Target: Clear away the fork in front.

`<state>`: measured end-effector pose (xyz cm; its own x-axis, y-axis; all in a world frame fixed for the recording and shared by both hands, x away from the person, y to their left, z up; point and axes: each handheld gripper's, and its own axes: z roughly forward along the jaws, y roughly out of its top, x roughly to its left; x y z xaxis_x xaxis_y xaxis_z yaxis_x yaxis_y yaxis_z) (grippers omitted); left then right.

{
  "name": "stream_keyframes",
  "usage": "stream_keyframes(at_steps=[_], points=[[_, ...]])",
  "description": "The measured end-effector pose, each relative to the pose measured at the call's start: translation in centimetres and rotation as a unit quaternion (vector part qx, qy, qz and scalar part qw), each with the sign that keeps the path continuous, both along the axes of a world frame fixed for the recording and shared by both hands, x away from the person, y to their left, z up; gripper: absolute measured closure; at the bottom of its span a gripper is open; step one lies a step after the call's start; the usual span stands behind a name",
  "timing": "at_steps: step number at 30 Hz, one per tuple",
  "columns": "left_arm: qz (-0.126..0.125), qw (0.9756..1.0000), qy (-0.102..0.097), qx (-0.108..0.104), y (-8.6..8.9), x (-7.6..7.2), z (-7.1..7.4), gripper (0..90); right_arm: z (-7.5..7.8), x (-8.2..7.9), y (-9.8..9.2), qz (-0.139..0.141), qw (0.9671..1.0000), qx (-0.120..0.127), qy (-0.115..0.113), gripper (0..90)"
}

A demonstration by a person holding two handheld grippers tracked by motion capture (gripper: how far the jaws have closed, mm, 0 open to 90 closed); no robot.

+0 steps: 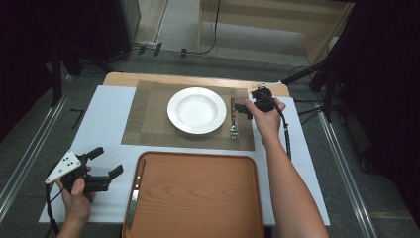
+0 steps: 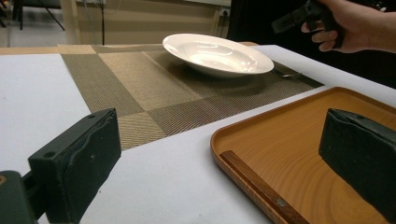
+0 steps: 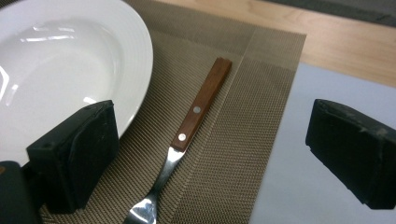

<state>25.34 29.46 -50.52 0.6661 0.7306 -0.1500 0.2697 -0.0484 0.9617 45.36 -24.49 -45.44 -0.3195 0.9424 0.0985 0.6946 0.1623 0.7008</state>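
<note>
A fork (image 1: 233, 118) with a wooden handle lies on the woven placemat (image 1: 148, 124), just right of the white plate (image 1: 196, 110). My right gripper (image 1: 243, 110) is open and hovers close over the fork handle (image 3: 201, 103); its jaws stand wide on either side of it, touching nothing. The plate rim (image 3: 135, 56) sits by the left jaw. My left gripper (image 1: 107, 161) is open near the table's front left, beside the wooden tray (image 1: 208, 198). A knife (image 1: 135, 193) with a wooden handle (image 2: 261, 189) lies along the tray's left edge.
White sheet (image 1: 106, 119) covers the table under the placemat. The plate (image 2: 217, 53) stands beyond the tray rim (image 2: 233, 128) in the left gripper view, with the right hand (image 2: 350, 28) behind it. Black stands and cables flank the table.
</note>
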Motion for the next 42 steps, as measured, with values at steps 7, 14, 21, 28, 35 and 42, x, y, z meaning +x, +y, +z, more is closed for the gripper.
stream_keyframes(at_steps=[7,14,21,28,35,42], points=[[-0.001,1.0,0.001,-0.002,0.0,0.0,0.0,0.0,-1.3,1.1,0.6,-0.01,0.9992,-0.025,0.031,27.7],[-0.001,1.0,0.002,-0.001,0.1,0.1,0.0,0.0,-2.1,2.0,1.6,0.003,0.998,-0.015,0.061,54.2],[0.0,1.0,0.002,0.0,0.1,0.1,0.0,0.0,-2.1,2.9,2.7,-0.017,0.9932,-0.003,0.115,65.6],[0.0,1.0,0.003,0.001,0.0,0.1,0.0,0.0,-2.7,3.7,3.5,-0.047,0.9879,-0.005,0.147,68.0],[0.0,1.0,0.003,0.003,0.0,0.1,-0.1,0.0,-3.6,3.9,4.3,-0.068,0.9853,-0.017,0.156,66.1],[0.0,1.0,0.004,0.004,0.0,0.1,-0.1,0.0,-3.5,3.9,4.0,-0.077,0.9845,-0.028,0.155,74.9]])
